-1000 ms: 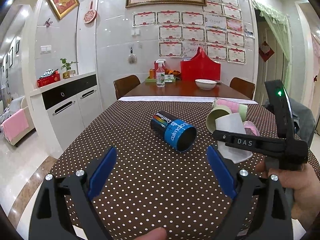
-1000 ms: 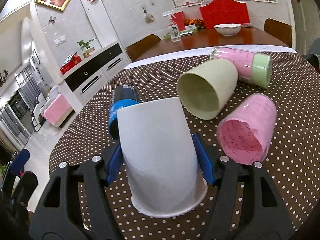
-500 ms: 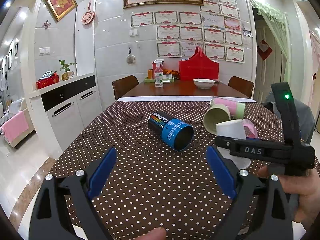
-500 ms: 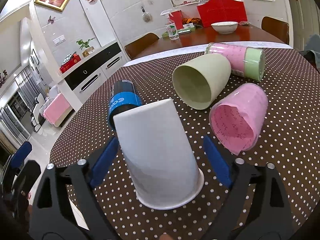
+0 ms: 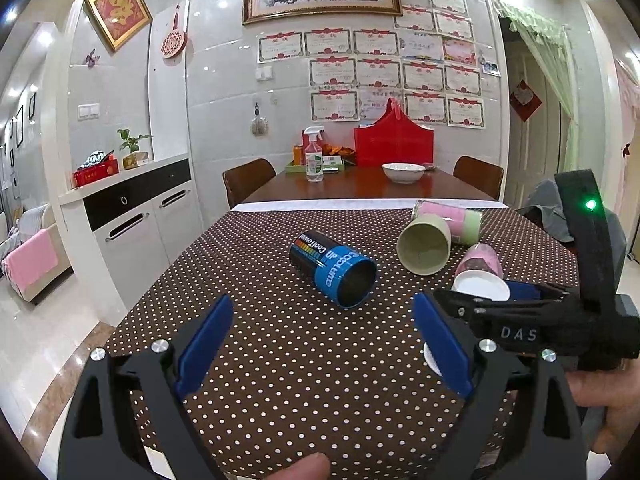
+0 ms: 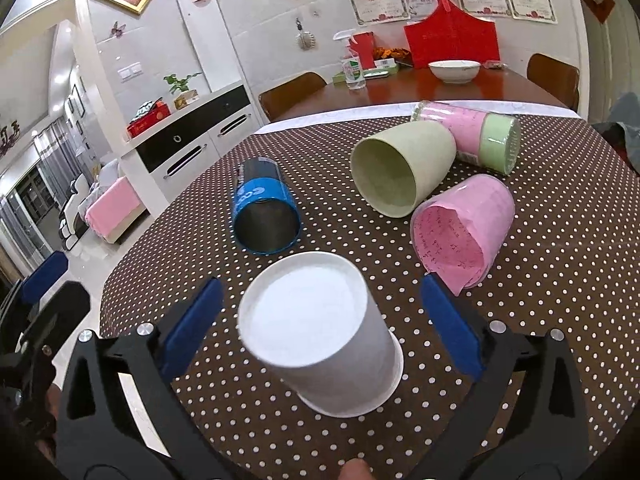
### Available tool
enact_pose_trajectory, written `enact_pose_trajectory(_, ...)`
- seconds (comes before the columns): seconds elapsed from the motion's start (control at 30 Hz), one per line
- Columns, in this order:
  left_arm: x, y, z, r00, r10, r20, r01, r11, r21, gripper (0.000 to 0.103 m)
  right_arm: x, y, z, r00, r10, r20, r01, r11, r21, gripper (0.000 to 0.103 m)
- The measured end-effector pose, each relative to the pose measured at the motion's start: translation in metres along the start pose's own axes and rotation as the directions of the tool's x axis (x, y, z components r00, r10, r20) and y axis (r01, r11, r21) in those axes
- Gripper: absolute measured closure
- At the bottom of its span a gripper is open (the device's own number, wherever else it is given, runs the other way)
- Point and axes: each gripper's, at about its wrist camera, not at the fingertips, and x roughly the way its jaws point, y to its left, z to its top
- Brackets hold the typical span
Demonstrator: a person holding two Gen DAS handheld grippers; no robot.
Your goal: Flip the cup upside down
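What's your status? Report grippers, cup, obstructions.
Left gripper open, idle. Right gripper open, straddling white cup, no contact. Cup mouth-down on table. Pink cup lies close on its right.

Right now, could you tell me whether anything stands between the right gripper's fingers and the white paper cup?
Nothing visible does. The white paper cup stands upside down on the dotted tablecloth, between the open right gripper fingers, with bare gaps either side.

Matt white paper cup with a smooth wall, brown white-dotted cloth on the surface, glossy blue-and-black printed can, matt pale green plastic cup, clear cup lined with pink paper, matt black plastic gripper with blue pads
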Motion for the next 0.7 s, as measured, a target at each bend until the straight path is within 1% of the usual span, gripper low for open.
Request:
enact_pose_trajectory(0.13, -0.004, -0.003, 0.003, 1.000, 0.009, 0.004, -0.009, 1.000, -0.006, 0.013, -0.013, 0.004, 0.002, 0.999, -0.002, 0.041, 0.003, 1.000, -0.021, 0.006)
enact_pose_trajectory(0.4, -0.015, -0.010, 0.011, 0.999, 0.023, 0.025, -0.023, 1.000, 0.018, 0.013, -0.040, 0.002, 0.012, 0.995, -0.032, 0.100, 0.032, 1.000, 0.002, 0.006)
enact_pose_trajectory(0.6, -0.022, -0.016, 0.016, 0.999, 0.022, 0.030, -0.023, 0.999, 0.030, 0.013, -0.062, 0.008, 0.017, 0.986, -0.081, 0.145, 0.084, 0.996, -0.013, 0.006)
enact_pose_trajectory(0.7, -0.027, -0.019, 0.020, 0.999, 0.013, 0.039, -0.014, 0.999, 0.035, 0.013, -0.075, 0.012, 0.019, 0.978, -0.111, 0.175, 0.116, 0.993, -0.019, 0.006)
